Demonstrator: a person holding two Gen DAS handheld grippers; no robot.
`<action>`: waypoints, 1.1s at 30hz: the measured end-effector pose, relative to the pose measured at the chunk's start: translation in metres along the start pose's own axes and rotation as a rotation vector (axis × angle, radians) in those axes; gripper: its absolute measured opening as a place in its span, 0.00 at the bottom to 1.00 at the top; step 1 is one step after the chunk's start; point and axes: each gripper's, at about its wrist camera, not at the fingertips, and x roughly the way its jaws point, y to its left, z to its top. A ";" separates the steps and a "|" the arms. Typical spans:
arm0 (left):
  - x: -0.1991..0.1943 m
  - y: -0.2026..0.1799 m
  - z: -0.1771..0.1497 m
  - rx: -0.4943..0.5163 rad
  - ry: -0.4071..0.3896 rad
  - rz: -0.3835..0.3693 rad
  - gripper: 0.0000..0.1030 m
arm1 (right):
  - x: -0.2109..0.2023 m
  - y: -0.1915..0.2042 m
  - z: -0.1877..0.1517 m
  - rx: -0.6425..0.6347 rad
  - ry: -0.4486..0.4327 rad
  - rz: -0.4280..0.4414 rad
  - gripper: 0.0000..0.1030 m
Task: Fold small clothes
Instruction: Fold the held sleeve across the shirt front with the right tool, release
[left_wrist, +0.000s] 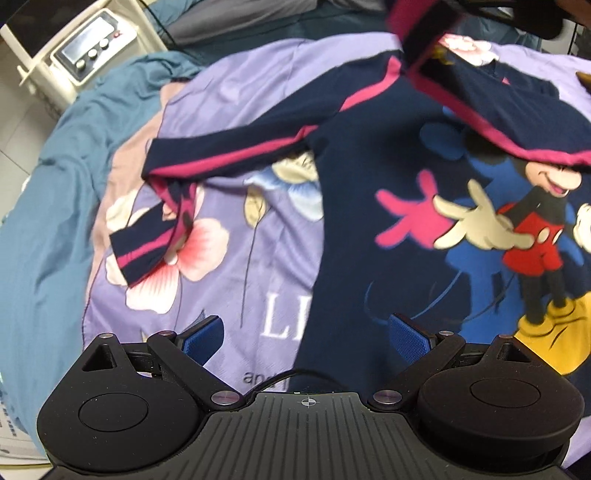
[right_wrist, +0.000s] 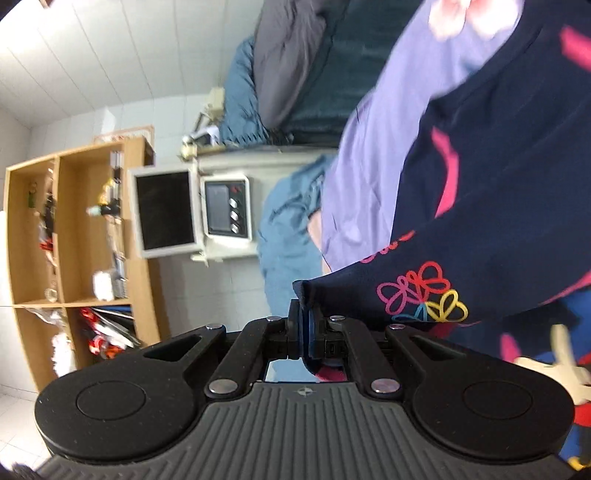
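Both tools are seen from their own cameras. On the left, the hand-held gripper (left_wrist: 308, 334) has its two blue pads (left_wrist: 205, 334) spread wide apart, and nothing is between them. It hovers above the lower edge of a small navy shirt (left_wrist: 369, 177), which lies on a purple floral sheet (left_wrist: 236, 110) spread over a bed with a teal cover (left_wrist: 48, 206).

The shirt has pink stripes along its long sleeves and a cartoon mouse print (left_wrist: 535, 229) on the front. Its body lies flat on the sheet. One sleeve (left_wrist: 221, 155) stretches out to the left in this view, and its cuff end is bent back and lies on a pink printed flower. The other sleeve (left_wrist: 480, 92) is lifted off the sheet and hangs over the upper part of the shirt, reaching to the top edge of the view, where it is blurred.

On the right, the hand-held gripper (right_wrist: 306, 328) is closed tightly on the edge of the navy fabric (right_wrist: 480, 206), near a small print of coloured flower outlines (right_wrist: 421, 291). The cloth hangs away from the pinched point, to the right side of this view.

A cream machine with a screen and knobs (left_wrist: 85, 51) stands beside the bed, and in the right wrist view a wooden shelf (right_wrist: 74, 229) with mixed items is near the tiled wall.
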 end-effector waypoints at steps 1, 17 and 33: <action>0.003 0.002 -0.001 0.003 0.005 0.000 1.00 | 0.009 -0.002 -0.001 0.008 0.006 -0.009 0.04; 0.034 0.023 0.061 -0.033 -0.093 -0.052 1.00 | 0.047 -0.051 -0.004 -0.048 -0.063 -0.225 0.48; 0.109 -0.044 0.170 -0.003 -0.125 -0.077 1.00 | -0.153 -0.114 -0.021 -0.287 -0.434 -0.798 0.46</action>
